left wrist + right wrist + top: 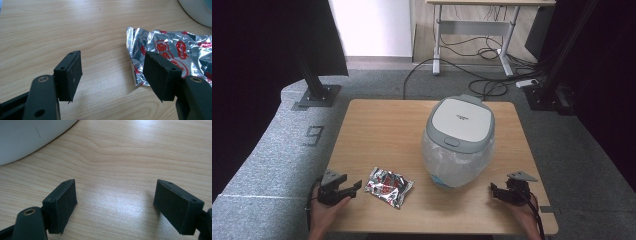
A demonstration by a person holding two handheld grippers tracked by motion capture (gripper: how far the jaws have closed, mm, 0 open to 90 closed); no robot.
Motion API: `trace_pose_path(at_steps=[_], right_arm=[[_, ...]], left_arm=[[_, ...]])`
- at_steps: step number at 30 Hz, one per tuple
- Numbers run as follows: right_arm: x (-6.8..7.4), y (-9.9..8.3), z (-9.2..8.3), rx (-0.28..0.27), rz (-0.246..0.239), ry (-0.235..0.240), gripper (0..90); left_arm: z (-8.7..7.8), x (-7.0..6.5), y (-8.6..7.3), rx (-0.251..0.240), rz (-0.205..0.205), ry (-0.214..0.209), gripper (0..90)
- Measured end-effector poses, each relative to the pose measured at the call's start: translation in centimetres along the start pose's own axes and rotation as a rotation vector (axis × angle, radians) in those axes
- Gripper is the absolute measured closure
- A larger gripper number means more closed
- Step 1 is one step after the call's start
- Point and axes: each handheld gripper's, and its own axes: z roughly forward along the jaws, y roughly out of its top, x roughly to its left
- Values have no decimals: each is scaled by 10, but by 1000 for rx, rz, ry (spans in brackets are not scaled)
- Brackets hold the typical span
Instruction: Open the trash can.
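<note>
At the near left corner of the wooden worktop [377, 117], the left gripper [343, 191] rests in the person's left hand [324, 215], jaws spread wide and grasping nothing. In the left gripper view, bare wood shows between its two black jaws.

Just to its right lies a crumpled foil packet [388, 186], flat on the worktop. It is shiny silver with red printing and some dark patches, its surface creased and its edge ragged. In the left gripper view the packet [172, 50] sits just past the right-hand jaw, partly behind it, not between the jaws.

Farther right, near the worktop's middle, stands a small bin [458, 142] with a rounded translucent body and a grey-rimmed white lid [461, 117] that is shut. Something pale, crinkled like a liner, shows through its wall with a bluish patch low down; I cannot tell what it holds.

At the near right corner, the right gripper [504, 192] is also released, jaws wide over bare wood.
</note>
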Motion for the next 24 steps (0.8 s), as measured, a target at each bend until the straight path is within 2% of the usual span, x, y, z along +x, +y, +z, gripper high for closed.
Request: trace_pose_path(at_steps=[5, 7, 8, 9, 12, 13, 14, 15, 16, 18, 21, 22, 24], right_arm=[[0, 0, -1, -4, -8, 8, 228], [0, 0, -2, -3, -15, 14, 258], [0, 1, -4, -11, -32, 17, 302], [0, 1, -4, -11, -32, 17, 302], [-1, 3, -11, -49, -42, 37, 413], [-1, 3, -11, -49, -42, 37, 413], [-1, 5, -17, -78, -47, 55, 505], [-1, 6, -20, -97, -46, 67, 542], [-1, 6, -20, -97, -46, 67, 542], [0, 9, -30, -145, -56, 83, 617], [0, 11, -35, -169, -59, 90, 669], [1, 13, -39, -190, -50, 116, 730], [2, 15, -43, -209, -65, 128, 802]], left_arm=[[1, 0, -1, 8, 6, -3, 315], [1, 0, -1, 8, 9, -6, 319], [1, 0, -1, 8, 11, -9, 319], [1, 0, -1, 8, 11, -9, 319], [2, 0, -1, 11, 11, -9, 319], [2, 0, -1, 11, 11, -9, 319], [3, 0, -1, 13, 13, -9, 319], [3, 0, -1, 13, 13, -9, 319], [3, 0, -1, 14, 14, -8, 319], [4, -1, -2, 18, 19, -8, 314], [5, -3, -2, 17, 22, -11, 313], [5, -3, -2, 18, 26, -11, 312], [6, -4, -2, 24, 31, -14, 312]])
